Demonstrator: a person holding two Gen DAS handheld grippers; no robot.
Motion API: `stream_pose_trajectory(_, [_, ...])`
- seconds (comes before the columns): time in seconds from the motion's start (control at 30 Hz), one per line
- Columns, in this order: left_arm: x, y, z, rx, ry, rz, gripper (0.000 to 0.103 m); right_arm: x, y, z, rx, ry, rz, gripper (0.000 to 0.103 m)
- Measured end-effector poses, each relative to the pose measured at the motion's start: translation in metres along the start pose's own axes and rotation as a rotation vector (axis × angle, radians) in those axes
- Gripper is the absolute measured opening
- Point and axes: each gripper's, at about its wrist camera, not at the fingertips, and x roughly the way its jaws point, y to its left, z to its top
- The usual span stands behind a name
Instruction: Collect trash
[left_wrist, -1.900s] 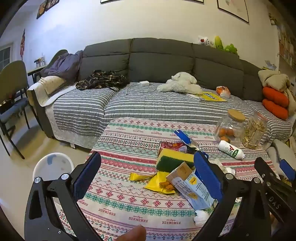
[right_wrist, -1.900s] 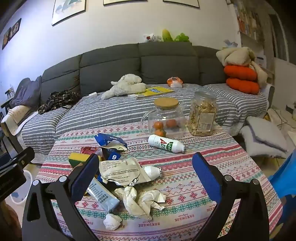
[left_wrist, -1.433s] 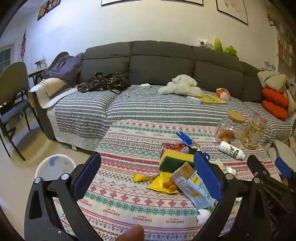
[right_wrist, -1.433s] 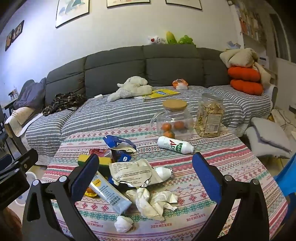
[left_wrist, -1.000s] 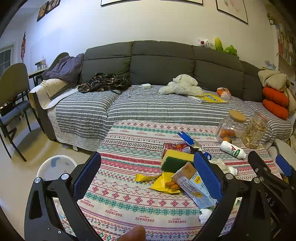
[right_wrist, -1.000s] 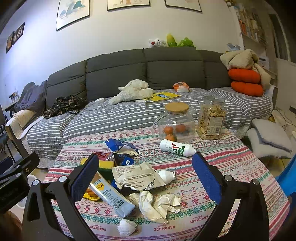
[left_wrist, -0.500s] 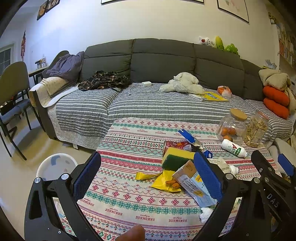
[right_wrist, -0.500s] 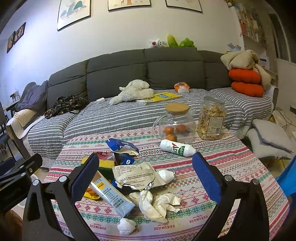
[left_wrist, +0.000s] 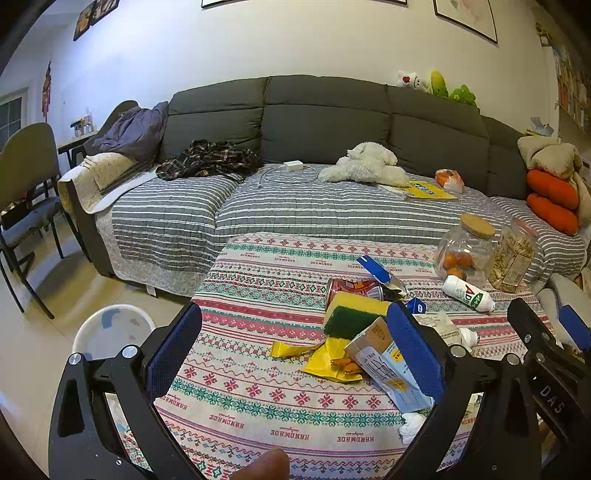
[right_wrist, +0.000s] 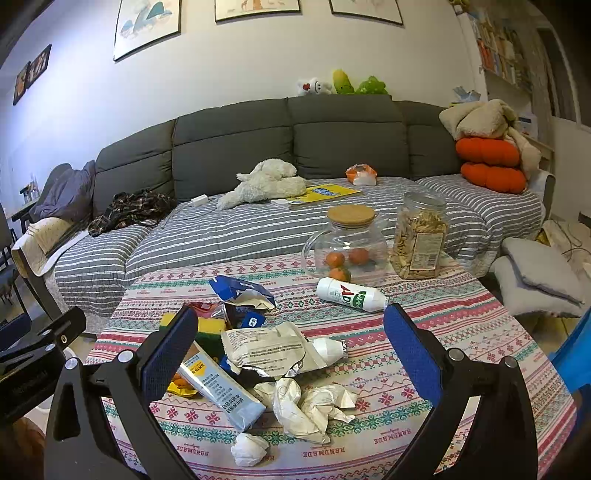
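Both grippers hang above the near edge of the counter (right_wrist: 480, 332), the left gripper (left_wrist: 295, 354) and the right gripper (right_wrist: 288, 350) each with its jaws spread wide and nothing between them. Just below the right one lie a small white paper ball (right_wrist: 249, 448) and crumpled white wrappers (right_wrist: 306, 402). Beside them is a light blue carton (right_wrist: 218, 387), then a yellow-green sponge (left_wrist: 351, 310), a blue bag (right_wrist: 240, 291) and a white bottle (right_wrist: 351, 293). Two glass jars (right_wrist: 347, 243) stand at the far edge. A white bin (left_wrist: 110, 330) stands on the floor at the left.
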Motion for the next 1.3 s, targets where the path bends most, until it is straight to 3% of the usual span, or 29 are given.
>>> stream_pose_trajectory(1.3, [-0.0027, -0.0084, -0.0042, 0.01, 0.005, -0.013, 0.096, 0.003, -0.0025, 0.0005, 0.006, 0.011, -0.004, 0.098])
